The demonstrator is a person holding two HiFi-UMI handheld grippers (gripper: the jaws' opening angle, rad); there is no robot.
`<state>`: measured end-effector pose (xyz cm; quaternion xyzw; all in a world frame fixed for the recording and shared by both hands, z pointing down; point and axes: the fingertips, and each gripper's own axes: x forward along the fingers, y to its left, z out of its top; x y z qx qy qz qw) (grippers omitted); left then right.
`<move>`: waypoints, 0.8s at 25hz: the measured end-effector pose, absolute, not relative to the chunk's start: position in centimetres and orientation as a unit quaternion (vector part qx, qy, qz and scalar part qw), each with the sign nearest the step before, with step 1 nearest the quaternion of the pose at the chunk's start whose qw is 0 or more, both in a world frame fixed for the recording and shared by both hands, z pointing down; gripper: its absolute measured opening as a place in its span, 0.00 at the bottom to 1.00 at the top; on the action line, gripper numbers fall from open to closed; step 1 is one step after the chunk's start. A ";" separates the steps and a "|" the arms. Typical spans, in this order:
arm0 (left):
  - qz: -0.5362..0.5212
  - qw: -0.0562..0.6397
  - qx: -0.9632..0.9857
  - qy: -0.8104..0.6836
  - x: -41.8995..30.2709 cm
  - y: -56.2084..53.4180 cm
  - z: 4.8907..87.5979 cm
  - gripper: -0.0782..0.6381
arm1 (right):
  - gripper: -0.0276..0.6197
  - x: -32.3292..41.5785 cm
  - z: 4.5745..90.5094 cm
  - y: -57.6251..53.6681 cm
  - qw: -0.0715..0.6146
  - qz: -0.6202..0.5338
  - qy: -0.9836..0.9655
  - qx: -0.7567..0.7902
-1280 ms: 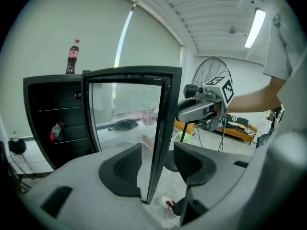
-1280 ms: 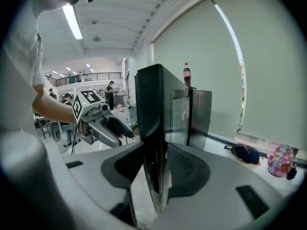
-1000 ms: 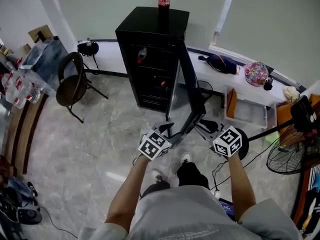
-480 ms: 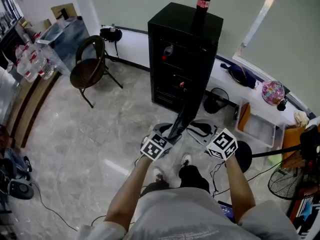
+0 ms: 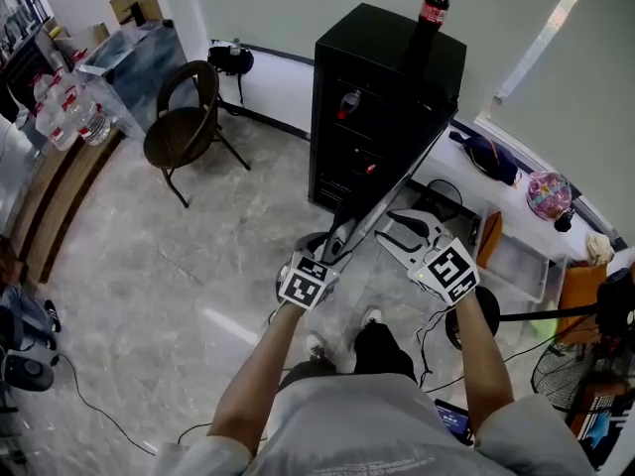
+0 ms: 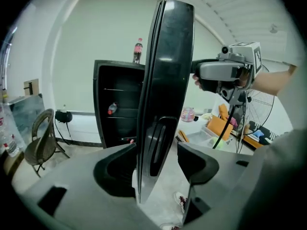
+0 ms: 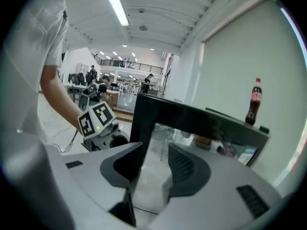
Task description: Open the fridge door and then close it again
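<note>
Both jaw pairs are opening, unclamped, astride the upright free edge of the wide-swung fridge door, left gripper closer than right gripper, fridge beyond.

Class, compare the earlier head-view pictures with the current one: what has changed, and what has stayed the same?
The head view has shifted, so the fridge sits further right. The fridge door, nearly upright in the picture before, now slants diagonally. The left gripper and right gripper are letting go: jaws opening, door edge between them. Unchanged: door open, bottle on top, chair at left.
</note>
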<state>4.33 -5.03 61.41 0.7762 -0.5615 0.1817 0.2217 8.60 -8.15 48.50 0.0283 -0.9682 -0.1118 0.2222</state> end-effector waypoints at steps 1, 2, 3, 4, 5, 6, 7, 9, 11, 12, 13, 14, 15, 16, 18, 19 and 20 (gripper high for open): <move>0.180 0.224 0.773 -0.566 3.7 -5.3 61.4 0.45 | 0.30 8.5 47.9 -8.9 0.227 -0.135 -0.964 0.038; 0.178 0.227 0.769 -0.571 3.0 -5.5 61.4 0.45 | 0.31 8.4 47.3 -9.7 0.230 -0.156 -0.959 0.046; 0.174 0.232 0.765 -0.575 2.4 -5.7 61.5 0.45 | 0.32 8.3 46.8 -10.4 0.233 -0.175 -0.955 0.054; 0.171 0.236 0.762 -0.578 1.9 -5.8 61.5 0.44 | 0.32 8.2 46.3 -11.1 0.235 -0.191 -0.951 0.060; 0.168 0.240 0.760 -0.580 1.5 -6.0 61.6 0.44 | 0.33 8.1 45.7 -11.9 0.237 -0.205 -0.947 0.067; 0.167 0.243 0.758 -0.582 1.1 -6.1 61.6 0.44 | 0.34 8.0 45.2 -12.6 0.238 -0.217 -0.944 0.074; 0.165 0.244 0.757 -0.583 0.8 -6.2 61.6 0.44 | 0.34 7.9 44.6 -13.3 0.238 -0.228 -0.941 0.081; 0.162 0.245 0.755 -0.586 0.0 -6.4 61.6 0.43 | 0.35 7.5 43.4 -14.6 0.238 -0.246 -0.935 0.090; 0.161 0.248 0.752 -0.590 -0.9 -6.9 61.7 0.43 | 0.36 6.9 42.6 -15.7 0.244 -0.266 -0.928 0.091; 0.160 0.249 0.751 -0.591 -1.3 -7.2 61.7 0.43 | 0.36 6.5 42.4 -16.3 0.249 -0.275 -0.924 0.089; 0.161 0.250 0.750 -0.591 -1.7 -7.5 61.7 0.43 | 0.36 6.1 42.3 -16.8 0.254 -0.284 -0.920 0.085; 0.162 0.251 0.749 -0.591 -2.2 -7.8 61.7 0.43 | 0.36 5.6 42.2 -17.2 0.259 -0.292 -0.917 0.081; 0.163 0.253 0.748 -0.592 -2.7 -8.1 61.7 0.43 | 0.36 5.1 42.1 -17.6 0.263 -0.299 -0.914 0.078; 0.164 0.254 0.746 -0.593 -3.3 -8.5 61.7 0.43 | 0.36 4.5 42.1 -18.0 0.266 -0.304 -0.912 0.075; 0.165 0.258 0.743 -0.595 -4.4 -9.1 61.6 0.43 | 0.37 3.6 42.0 -18.8 0.275 -0.315 -0.905 0.072; 0.165 0.260 0.742 -0.596 -5.0 -9.4 61.6 0.43 | 0.37 3.1 42.1 -19.1 0.281 -0.322 -0.901 0.071; 0.166 0.263 0.740 -0.596 -5.6 -9.6 61.7 0.43 | 0.38 2.6 42.2 -19.4 0.287 -0.330 -0.896 0.070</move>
